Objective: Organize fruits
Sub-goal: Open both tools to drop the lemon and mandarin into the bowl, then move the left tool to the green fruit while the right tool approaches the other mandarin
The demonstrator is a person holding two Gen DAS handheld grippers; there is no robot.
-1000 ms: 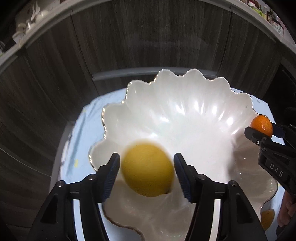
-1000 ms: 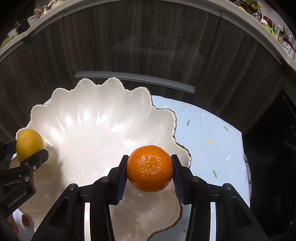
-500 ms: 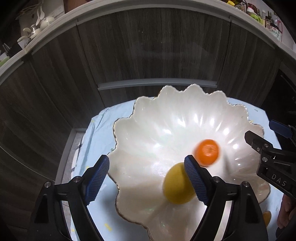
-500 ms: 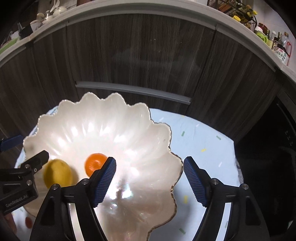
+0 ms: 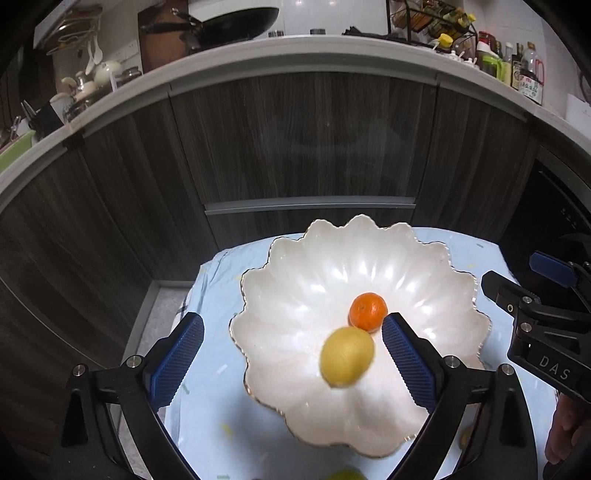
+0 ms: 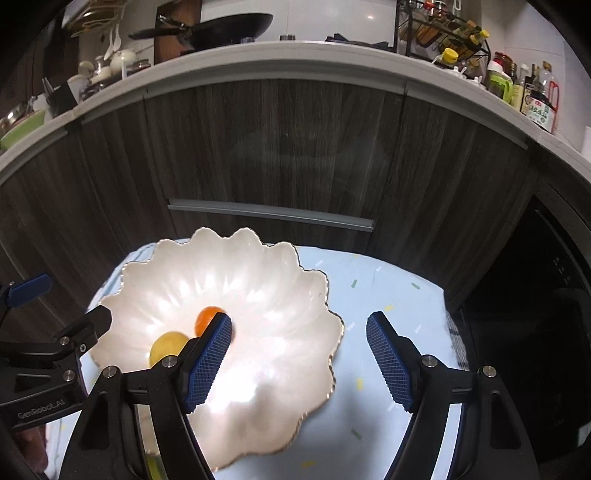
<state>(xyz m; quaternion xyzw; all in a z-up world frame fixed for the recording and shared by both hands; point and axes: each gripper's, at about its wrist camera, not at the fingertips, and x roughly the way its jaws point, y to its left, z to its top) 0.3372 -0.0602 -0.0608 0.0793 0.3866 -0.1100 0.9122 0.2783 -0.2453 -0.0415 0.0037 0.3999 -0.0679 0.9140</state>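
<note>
A kitchen with dark wooden cabinet doors and a grey countertop fills the background, and a black pan stands on that countertop. In front of the cabinets there is a table with a light blue cloth. On the cloth stands a white bowl with a wavy, gold-edged rim, shaped like a flower.

Inside the bowl, near its middle, lie two fruits. The orange mandarin is on the side of the bowl closer to the cabinets, and the yellow lemon is just beside it, on the side closer to the cameras. In the left wrist view they look to be touching each other. In the right wrist view both fruits are partly hidden behind one blue finger pad.

The left gripper hangs above the near part of the bowl. Its jaws are wide apart and hold nothing; the lemon is seen between its pads but lies down in the bowl. The right gripper is over the right edge of the bowl, also spread wide and with nothing between the pads.

Near the bottom edge of the left view, in front of the bowl, a small part of another yellow fruit shows on the cloth.
</note>
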